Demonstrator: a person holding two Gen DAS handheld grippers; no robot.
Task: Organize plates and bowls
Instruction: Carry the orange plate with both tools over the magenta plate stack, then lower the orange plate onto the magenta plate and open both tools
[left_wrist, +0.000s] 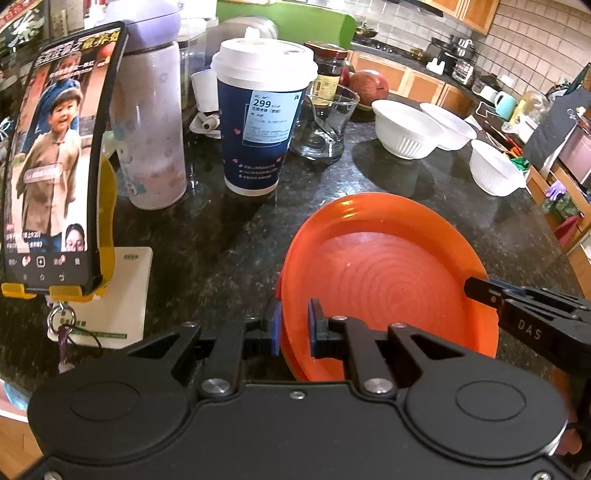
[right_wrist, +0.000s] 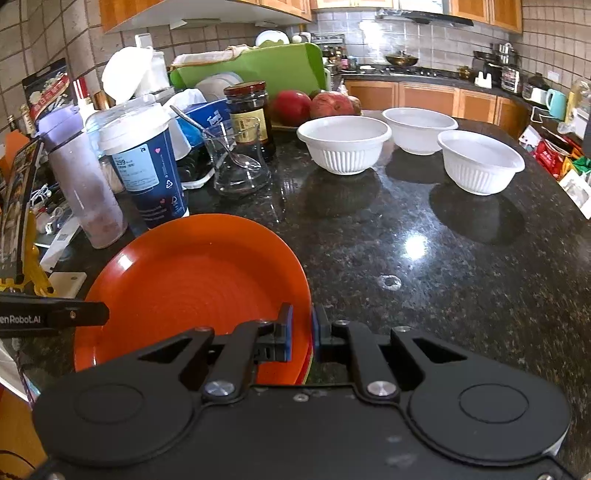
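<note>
Left claw: the left claw (left_wrist: 294, 326) is closed on the near left rim of the orange plates (left_wrist: 388, 280), one blue pad inside the rim and one outside.
Right claw: the right claw (right_wrist: 302, 332) is closed on the right rim of the same orange plates (right_wrist: 192, 288), its blue pads pinching the edge between them.
Plates: more than one rim shows at the gripped edge, so it is a stack; whether its bottom touches the desk (right_wrist: 424, 258) or is held just above it cannot be told.
Place of plates: at the near edge of the dark speckled desk, just in front of the blue paper cup (left_wrist: 258, 122).
Bowls: three white ribbed bowls stand upright and apart from each other on the far side of the desk: the left bowl (right_wrist: 344, 144), the middle bowl (right_wrist: 419, 129) and the right bowl (right_wrist: 480, 162).
Clutter: a lilac bottle (left_wrist: 151, 122) stands beside the paper cup, with a glass jug (right_wrist: 238, 162) holding a spoon and a dark jar (right_wrist: 251, 110) behind.
Phone: a phone (left_wrist: 55, 158) sits lit in a yellow stand at the left.
</note>
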